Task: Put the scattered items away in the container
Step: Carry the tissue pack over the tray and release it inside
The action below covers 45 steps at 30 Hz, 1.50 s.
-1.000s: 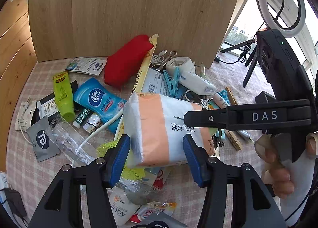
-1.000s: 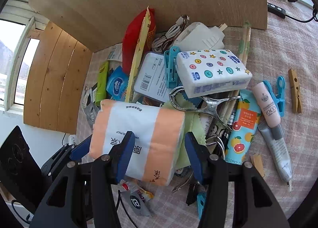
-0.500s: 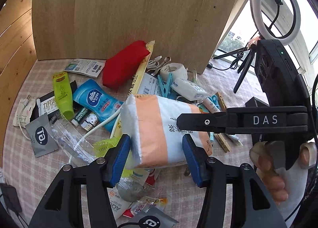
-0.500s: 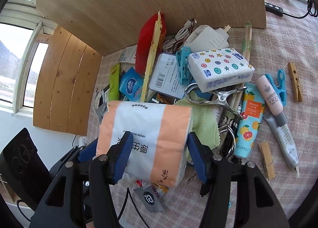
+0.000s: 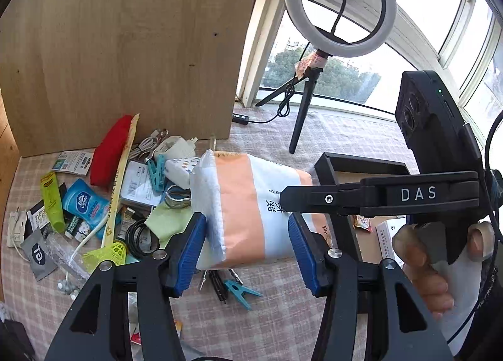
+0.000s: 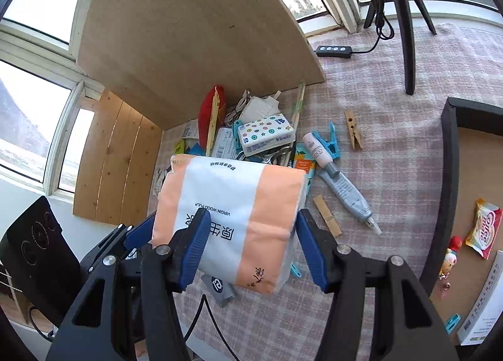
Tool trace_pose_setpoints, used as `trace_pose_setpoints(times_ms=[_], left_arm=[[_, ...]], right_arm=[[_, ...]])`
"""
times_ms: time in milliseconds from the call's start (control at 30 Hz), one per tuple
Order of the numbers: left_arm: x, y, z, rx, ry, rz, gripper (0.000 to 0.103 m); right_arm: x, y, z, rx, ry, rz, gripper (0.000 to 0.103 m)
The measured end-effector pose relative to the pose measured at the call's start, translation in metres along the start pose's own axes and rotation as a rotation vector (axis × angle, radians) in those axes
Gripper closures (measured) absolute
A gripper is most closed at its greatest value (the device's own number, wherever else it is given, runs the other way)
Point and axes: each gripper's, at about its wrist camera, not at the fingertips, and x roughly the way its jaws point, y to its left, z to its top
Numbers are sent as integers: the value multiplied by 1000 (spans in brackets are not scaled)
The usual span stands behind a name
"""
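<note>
- Tissue pack [image 5: 251, 213], orange and white, sits clamped between the blue pads of the left hand-held gripper [image 5: 248, 244], which presses on its two sides
- the right hand-held gripper [image 6: 250, 247] clamps the same pack at its other end; in the left wrist view its black finger reaches across the pack's top
- the pack hangs clear above the table [image 6: 393, 84] with its checked cloth, between the clutter and the container
- the container [image 6: 448, 172], a black-walled box with a brown floor, lies to the right; a snack packet [image 6: 484, 229] already lies inside
- scattered to the left: red pouch [image 5: 110, 150], green tube [image 5: 52, 200], blue wipes pack [image 5: 86, 207], blue clip [image 5: 240, 293]
- farther back a ring light [image 5: 341, 5] stands on its tripod by the window
</note>
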Motion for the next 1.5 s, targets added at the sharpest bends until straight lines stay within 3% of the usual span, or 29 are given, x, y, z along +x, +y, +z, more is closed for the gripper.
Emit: trace_pose_setpoints(times_ms=[400, 600, 700, 833, 1033, 1500], left_arm=[[64, -177, 27, 209, 37, -184, 52], [91, -248, 17, 325, 75, -179, 50], [96, -259, 12, 347, 89, -146, 52], [93, -251, 10, 353, 90, -139, 52], [88, -208, 12, 291, 97, -101, 52], [69, -12, -11, 34, 163, 149, 52]], right_arm=[[-146, -125, -13, 187, -240, -211, 47], [-187, -178, -34, 259, -282, -299, 47], [-206, -187, -42, 245, -366, -454, 47], [-211, -191, -42, 210, -389, -484, 47], [-182, -161, -34, 54, -355, -531, 45], [-37, -67, -12, -291, -92, -481, 45]])
